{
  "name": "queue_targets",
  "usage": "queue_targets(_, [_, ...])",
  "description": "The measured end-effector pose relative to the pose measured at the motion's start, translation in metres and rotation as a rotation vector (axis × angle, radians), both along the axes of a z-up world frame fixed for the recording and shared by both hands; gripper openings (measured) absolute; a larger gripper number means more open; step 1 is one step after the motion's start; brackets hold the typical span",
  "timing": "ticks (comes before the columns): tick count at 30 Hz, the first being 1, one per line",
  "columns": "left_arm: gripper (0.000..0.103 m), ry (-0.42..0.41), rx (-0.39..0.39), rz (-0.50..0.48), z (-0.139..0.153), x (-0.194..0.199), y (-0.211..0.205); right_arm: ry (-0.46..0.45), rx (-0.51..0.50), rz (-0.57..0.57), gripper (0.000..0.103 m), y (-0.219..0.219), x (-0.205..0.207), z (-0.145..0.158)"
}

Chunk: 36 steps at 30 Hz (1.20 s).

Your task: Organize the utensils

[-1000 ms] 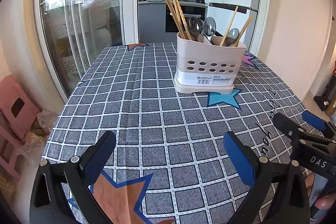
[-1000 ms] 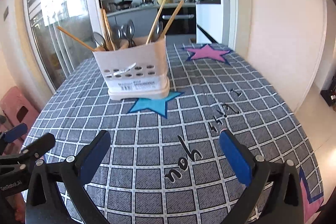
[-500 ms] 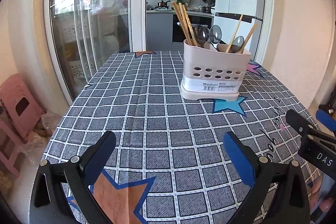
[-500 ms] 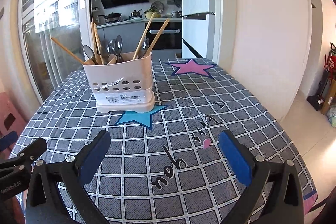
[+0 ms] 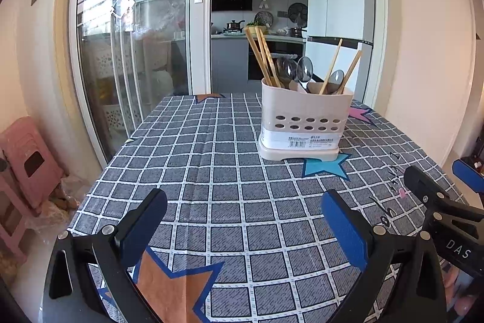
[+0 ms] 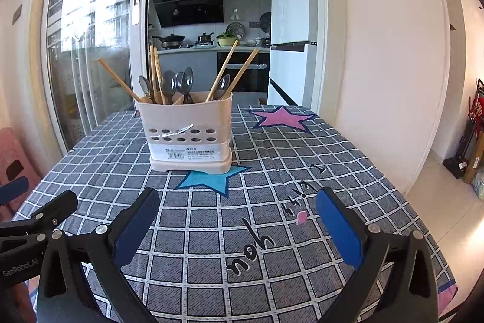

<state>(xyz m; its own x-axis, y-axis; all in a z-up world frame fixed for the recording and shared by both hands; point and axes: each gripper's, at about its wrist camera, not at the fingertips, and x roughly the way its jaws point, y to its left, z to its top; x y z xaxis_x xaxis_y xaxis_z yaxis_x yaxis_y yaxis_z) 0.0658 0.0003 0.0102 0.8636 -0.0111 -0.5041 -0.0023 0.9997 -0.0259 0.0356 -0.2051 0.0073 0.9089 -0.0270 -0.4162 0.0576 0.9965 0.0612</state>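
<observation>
A beige utensil holder (image 5: 302, 123) (image 6: 189, 135) with perforated walls stands on the checked tablecloth (image 5: 227, 171) (image 6: 272, 171), past the table's middle. Several wooden chopsticks (image 5: 260, 56) (image 6: 225, 71) and metal spoons (image 5: 304, 68) (image 6: 187, 80) stick up out of it. My left gripper (image 5: 243, 220) hangs open over the near part of the table, well short of the holder, with nothing between its blue pads. My right gripper (image 6: 237, 217) is open too, equally far back and empty. Each gripper shows at the edge of the other's view.
A glass sliding door (image 5: 127, 65) stands left of the table, with pink stools (image 5: 27, 159) on the floor beside it. A white wall (image 6: 387, 50) lies to the right. Beyond the table's far edge is a kitchen with a counter (image 6: 211, 49).
Both grippers have drawn back and tilted upward; the holder now looks smaller and farther off, and more of the kitchen shows. Both stayed open and empty.
</observation>
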Motion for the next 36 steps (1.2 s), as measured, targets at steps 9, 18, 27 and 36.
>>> queue_targets(9, [0.103, -0.012, -0.009, 0.004, 0.0041, -0.0029, 0.0009, -0.009, 0.001, -0.002, 0.103, -0.0027, -0.0024, 0.0034])
queue_targets(18, [0.103, -0.004, -0.014, 0.007, 0.0043, -0.0037, 0.0012, -0.011, 0.005, 0.0, 0.103, -0.0011, -0.0019, 0.0049])
queue_targets(27, [0.103, 0.002, -0.014, 0.007, 0.0028, -0.0027, 0.0017, -0.012, 0.008, 0.001, 0.103, -0.0002, -0.0008, 0.0059])
queue_targets(36, [0.103, 0.003, -0.013, 0.006, 0.003, -0.0028, 0.0013, -0.008, 0.009, 0.002, 0.103, 0.0004, 0.0001, 0.0056])
